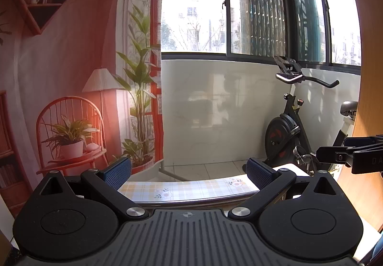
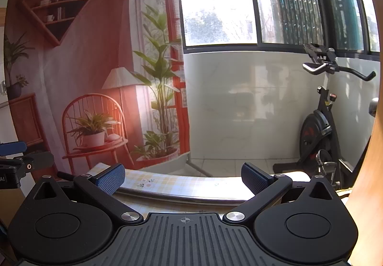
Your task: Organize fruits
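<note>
Left gripper (image 1: 189, 173): released, nothing btwn fingers; held level, aimed over table (image 1: 191, 188) far edge toward window wall. Right gripper (image 2: 183, 177): released, empty, same heading, alongside at approx. 3 o'clock of left. Fruits: not in view in either cam; location couldn't be told. Judged below/nearer than cam line, approx. 6 o'clock, so both likely needed tilting down. Nearer hand, fruit axis: couldn't be told. Exercise bike (image 1: 287, 132) at 2 o'clock, well apart.

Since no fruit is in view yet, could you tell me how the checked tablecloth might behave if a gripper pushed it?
The tablecloth looks thin and glossy, so it would probably slide or wrinkle. It seems light and floppy.
</note>
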### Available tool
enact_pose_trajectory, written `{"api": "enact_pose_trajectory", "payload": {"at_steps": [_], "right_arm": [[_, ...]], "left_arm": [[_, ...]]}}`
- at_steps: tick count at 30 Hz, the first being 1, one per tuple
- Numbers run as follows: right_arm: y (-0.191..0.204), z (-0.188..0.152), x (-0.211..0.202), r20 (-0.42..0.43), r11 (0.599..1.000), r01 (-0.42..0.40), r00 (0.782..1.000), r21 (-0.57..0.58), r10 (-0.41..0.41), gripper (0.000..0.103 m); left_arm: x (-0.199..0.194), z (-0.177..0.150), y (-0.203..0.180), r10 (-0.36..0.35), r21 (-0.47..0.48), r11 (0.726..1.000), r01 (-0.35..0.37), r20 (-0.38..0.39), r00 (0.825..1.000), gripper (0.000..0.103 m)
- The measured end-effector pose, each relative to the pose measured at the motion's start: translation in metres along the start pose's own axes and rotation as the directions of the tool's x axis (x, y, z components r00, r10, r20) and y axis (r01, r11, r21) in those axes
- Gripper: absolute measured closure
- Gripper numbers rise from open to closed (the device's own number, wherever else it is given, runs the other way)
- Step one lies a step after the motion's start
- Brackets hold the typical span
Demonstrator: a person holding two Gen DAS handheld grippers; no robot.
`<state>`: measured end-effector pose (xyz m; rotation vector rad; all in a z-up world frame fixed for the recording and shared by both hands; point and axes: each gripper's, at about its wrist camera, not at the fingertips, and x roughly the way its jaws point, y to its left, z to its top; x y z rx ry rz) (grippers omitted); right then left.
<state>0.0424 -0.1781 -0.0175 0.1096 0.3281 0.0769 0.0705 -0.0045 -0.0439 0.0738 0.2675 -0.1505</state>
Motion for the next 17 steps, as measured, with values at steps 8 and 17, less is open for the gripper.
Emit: {"api": "enact_pose_trajectory", "payload": {"at_steps": [8, 17], "right_arm": [[-0.0015, -0.0005, -0.0016, 0.002, 1.000, -0.002, 1.000, 0.006, 0.002, 0.000], [0.0000, -0.0004, -0.0016, -0.001, 1.000, -0.006, 1.000, 0.003, 0.006, 0.000]], "left_arm": [[0.0034, 0.0006, 0.0013, 0.030, -0.008, 1.000, -0.030, -0.015, 0.999, 0.000], [0.0038, 0.0022, 0.0005, 0.021, -0.020, 1.000, -0.021, -0.019, 1.000, 0.000]]}}
